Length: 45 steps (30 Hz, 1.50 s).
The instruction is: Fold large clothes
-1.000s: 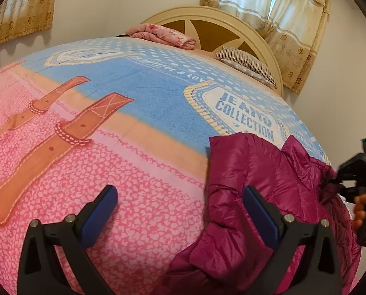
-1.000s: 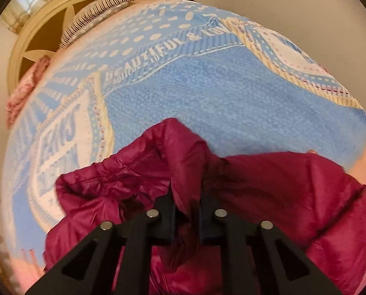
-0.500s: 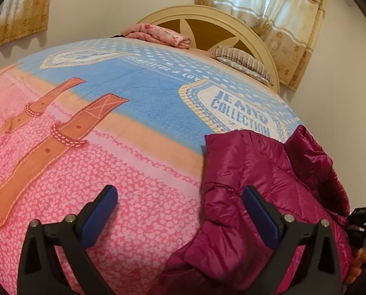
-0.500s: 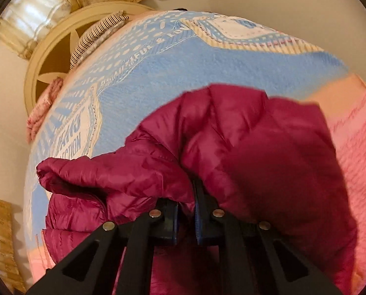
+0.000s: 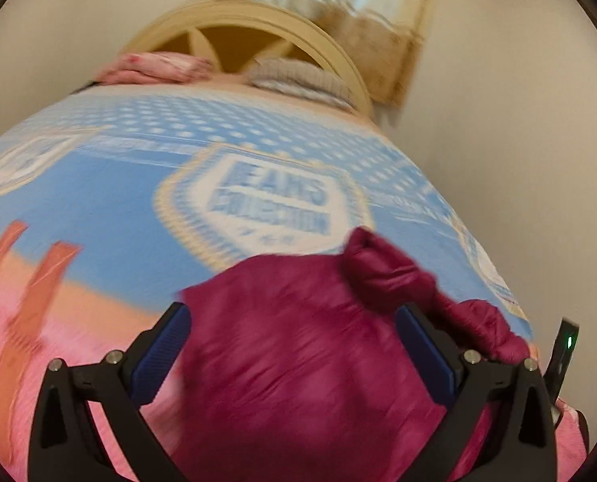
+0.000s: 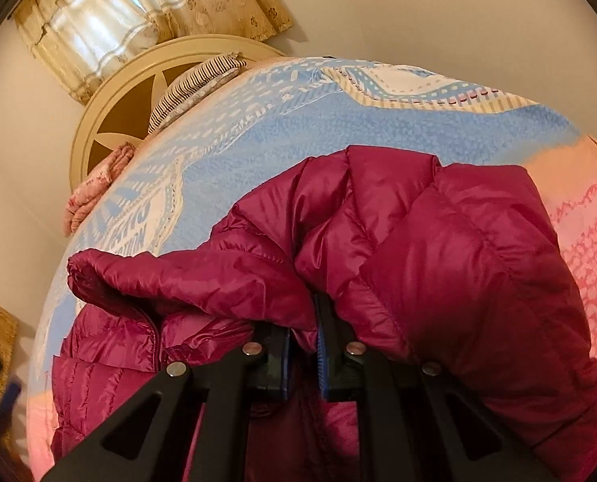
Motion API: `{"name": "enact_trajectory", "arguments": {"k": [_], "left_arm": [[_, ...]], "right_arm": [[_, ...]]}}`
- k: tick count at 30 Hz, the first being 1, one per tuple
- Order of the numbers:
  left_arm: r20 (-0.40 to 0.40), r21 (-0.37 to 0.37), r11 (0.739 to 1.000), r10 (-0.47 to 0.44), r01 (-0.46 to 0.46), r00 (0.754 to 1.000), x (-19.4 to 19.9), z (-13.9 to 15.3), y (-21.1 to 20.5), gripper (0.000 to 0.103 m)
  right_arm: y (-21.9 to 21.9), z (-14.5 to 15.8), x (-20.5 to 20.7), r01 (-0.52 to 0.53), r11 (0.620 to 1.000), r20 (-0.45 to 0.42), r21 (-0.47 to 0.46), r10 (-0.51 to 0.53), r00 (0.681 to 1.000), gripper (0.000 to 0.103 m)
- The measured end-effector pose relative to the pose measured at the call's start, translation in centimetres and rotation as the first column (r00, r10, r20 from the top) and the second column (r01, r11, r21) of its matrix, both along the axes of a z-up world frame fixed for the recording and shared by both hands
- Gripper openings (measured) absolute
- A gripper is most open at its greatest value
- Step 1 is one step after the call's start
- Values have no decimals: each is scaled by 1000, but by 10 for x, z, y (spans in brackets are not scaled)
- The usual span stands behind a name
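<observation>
Badge print on the bedspread reads "JEANS COLLECTION" (blurred), right-wrist view shows only "...CTION"

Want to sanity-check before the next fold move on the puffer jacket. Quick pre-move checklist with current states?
1. Right gripper shut on the magenta jacket: ok, fabric is pinched between the jaws.
2. Left gripper free to take a second hold: ok, jaws wide open, nothing pinched.
3. Left gripper lined up over the jacket: ok, though that view is motion-blurred.
4. Loose sleeve tucked in: not ok, it sticks out to the side.
5. Bare bedspread beyond the jacket to lay the fold on: ok.
6. Zipper closed: cannot tell.
</observation>
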<state>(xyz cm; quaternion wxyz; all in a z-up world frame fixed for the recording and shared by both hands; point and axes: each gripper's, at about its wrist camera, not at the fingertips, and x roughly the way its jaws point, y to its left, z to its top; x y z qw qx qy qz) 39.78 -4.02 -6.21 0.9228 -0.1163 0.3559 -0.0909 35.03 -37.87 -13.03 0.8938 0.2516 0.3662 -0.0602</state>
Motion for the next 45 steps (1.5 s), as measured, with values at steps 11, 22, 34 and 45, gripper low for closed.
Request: {"name": "enact_trajectory", "arguments": {"k": [11, 22, 34, 45], "left_arm": [[-319, -243, 970, -63, -18, 946, 92, -50, -48, 102], [-361, -244, 969, -111, 21, 926, 61, -63, -44, 20], [-224, 43, 996, -65, 76, 972, 19, -88, -56, 19], [-146, 44, 997, -52, 59, 988, 9, -94, -50, 19]], "right_arm": [[-10, -5, -5, -9, 997, 33, 72, 6, 999, 9], [-12, -7, -6, -9, 996, 40, 87, 5, 999, 10], [-14, -7, -8, -8, 994, 52, 108, 3, 999, 11], [-4, 89, -49, 130, 990, 287, -49, -110, 952, 59]]}}
